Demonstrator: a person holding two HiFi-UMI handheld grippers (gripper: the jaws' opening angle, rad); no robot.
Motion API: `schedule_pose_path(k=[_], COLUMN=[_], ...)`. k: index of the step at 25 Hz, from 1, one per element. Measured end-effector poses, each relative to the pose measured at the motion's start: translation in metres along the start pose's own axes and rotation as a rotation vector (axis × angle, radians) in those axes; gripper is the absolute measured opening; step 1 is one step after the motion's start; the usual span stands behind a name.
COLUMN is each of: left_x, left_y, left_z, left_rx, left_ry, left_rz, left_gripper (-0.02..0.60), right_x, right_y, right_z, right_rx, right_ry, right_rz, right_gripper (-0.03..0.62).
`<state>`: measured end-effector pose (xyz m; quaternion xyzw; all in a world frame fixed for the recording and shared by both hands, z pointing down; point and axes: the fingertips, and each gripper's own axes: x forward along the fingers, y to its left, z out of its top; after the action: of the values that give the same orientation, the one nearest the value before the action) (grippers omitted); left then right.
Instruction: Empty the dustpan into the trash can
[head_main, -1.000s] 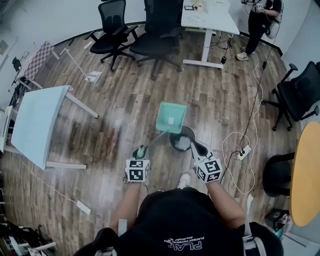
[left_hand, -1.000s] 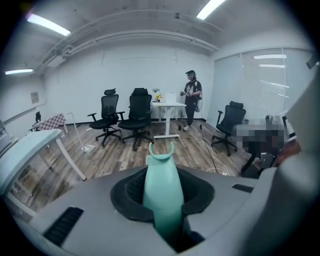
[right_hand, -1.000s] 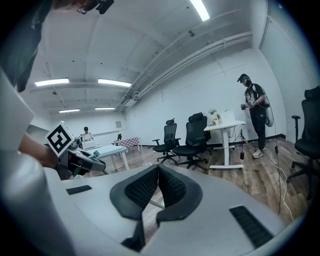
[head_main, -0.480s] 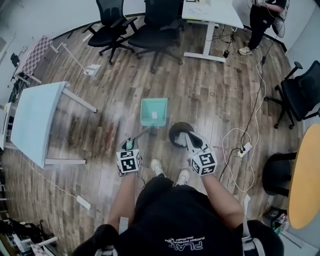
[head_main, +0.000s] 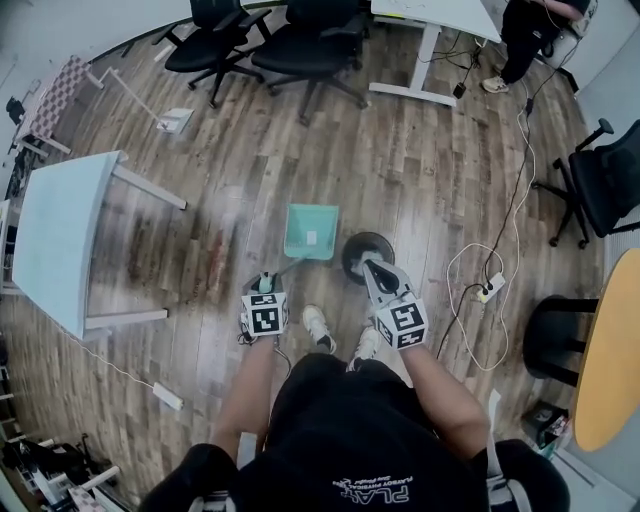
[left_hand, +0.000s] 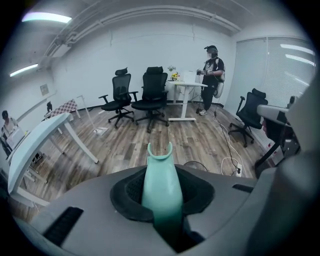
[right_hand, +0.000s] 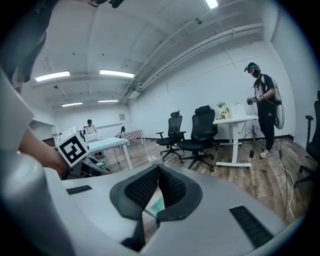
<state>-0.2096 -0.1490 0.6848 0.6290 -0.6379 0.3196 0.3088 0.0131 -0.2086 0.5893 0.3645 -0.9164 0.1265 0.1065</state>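
The teal dustpan (head_main: 311, 232), held over the far rim of the black trash can (head_main: 352, 250) a second earlier, had swung clear. It now sat lower, just left of the can, above the wooden floor (head_main: 420, 190). That suggested the tipping was done and the pan was being carried off. A small pale patch left in the pan could have been a scrap or a label; which could not be told. The left tool (head_main: 266, 288) was clamped on the pan's handle (left_hand: 161, 185). The right tool (head_main: 370, 268), jaws together and empty, hung over the can's near rim. Counted: one dustpan, one trash can, two tools, four office chairs (head_main: 300, 45) in the head view, and one other person (head_main: 525, 30) at the far right.
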Motion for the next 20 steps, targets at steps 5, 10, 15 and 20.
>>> schedule_pose_path(k=[5, 10, 15, 20], left_x=[0.030, 0.060, 0.086, 0.107], left_y=[0.001, -0.001, -0.001, -0.003], left_z=[-0.018, -0.036, -0.056, -0.061], left_rx=[0.011, 0.005, 0.001, 0.013], left_ry=[0.054, 0.104, 0.126, 0.153], left_rz=[-0.019, -0.035, -0.054, -0.063], left_gripper=[0.098, 0.098, 0.098, 0.098], right_x=[0.019, 0.031, 0.037, 0.038], right_y=[0.003, 0.005, 0.011, 0.009], right_z=[-0.017, -0.038, -0.063, -0.088], right_rx=[-0.005, -0.010, -0.014, -0.023], right_ry=[0.053, 0.107, 0.160, 0.219], right_rz=[0.013, 0.032, 0.051, 0.043], right_gripper=[0.023, 0.023, 0.023, 0.023])
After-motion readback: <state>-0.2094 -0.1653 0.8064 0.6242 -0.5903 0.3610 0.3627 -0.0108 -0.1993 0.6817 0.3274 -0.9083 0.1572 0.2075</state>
